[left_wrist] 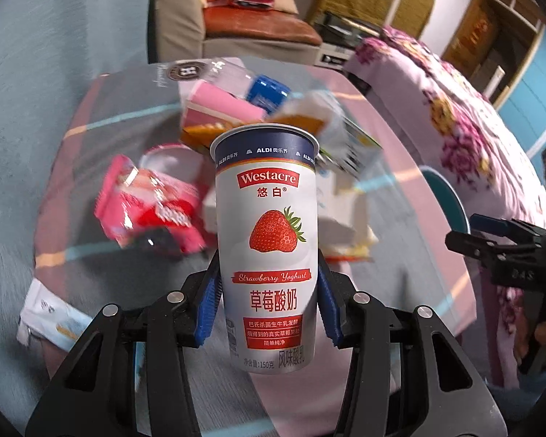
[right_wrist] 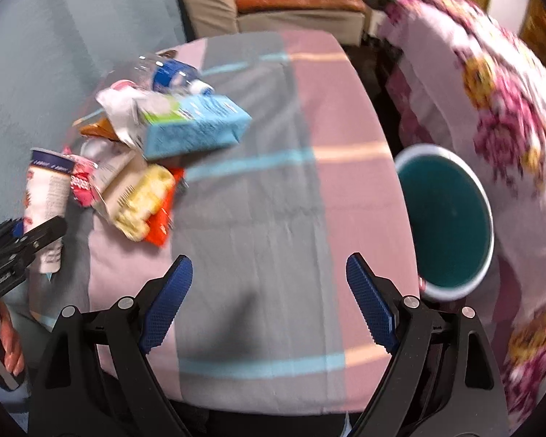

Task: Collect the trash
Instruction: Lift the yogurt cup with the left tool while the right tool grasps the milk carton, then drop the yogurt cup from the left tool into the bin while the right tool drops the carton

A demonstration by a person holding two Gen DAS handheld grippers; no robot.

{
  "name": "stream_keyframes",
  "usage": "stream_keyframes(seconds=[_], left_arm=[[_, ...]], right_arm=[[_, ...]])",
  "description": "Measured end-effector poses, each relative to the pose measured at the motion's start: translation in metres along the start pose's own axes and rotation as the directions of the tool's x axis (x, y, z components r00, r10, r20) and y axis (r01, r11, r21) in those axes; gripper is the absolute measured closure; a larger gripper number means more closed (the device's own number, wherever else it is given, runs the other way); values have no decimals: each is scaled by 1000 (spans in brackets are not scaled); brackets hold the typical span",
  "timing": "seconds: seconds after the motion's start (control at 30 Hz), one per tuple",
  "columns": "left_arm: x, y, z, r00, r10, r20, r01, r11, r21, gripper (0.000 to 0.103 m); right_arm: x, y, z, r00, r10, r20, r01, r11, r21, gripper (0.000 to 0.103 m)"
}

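Both wrist cams look fwd/down over same table (right_wrist: 258, 189) w/ trash pile (left_wrist: 207, 153), close-up.

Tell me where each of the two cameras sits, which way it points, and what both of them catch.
Left wrist: sits behind the left gripper, looking forward over the table at the trash pile; its fingers clamp a yoghurt cup, and the right gripper shows at the right edge.
Right wrist: sits behind the open right gripper, looking down at the tablecloth and the teal bin; a hand shows at lower left.
Shared: the cup, the trash pile, the bin, the flowered quilt.
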State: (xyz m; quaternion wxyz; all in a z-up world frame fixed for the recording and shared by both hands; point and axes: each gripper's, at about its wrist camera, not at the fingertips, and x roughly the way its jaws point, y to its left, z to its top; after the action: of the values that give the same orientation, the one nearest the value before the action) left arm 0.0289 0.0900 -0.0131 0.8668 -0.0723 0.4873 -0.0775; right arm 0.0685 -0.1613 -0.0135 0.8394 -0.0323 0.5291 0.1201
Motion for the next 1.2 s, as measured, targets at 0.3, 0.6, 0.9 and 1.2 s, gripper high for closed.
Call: stream_keyframes(seconds=[0.3, 0.6, 0.9, 1.2], left_arm=[[4, 31, 34, 1000, 2, 29, -1, 998, -55, 55], [33, 37, 70, 1000, -12, 25, 14, 998, -66, 55], [56, 28, 81, 1000, -24, 2, 24, 999, -32, 55], [42, 17, 73, 999, -6, 34, 6, 1000, -24, 55]], right_arm=[[50, 38, 36, 995, -76, 66, 92, 955, -283, 21], [82, 56, 64, 992, -10, 123, 67, 884, -462, 21], [82, 56, 82, 977, 70, 202, 45, 856, -514, 62], [43, 24, 81, 983, 121, 141, -74, 951, -301, 65]])
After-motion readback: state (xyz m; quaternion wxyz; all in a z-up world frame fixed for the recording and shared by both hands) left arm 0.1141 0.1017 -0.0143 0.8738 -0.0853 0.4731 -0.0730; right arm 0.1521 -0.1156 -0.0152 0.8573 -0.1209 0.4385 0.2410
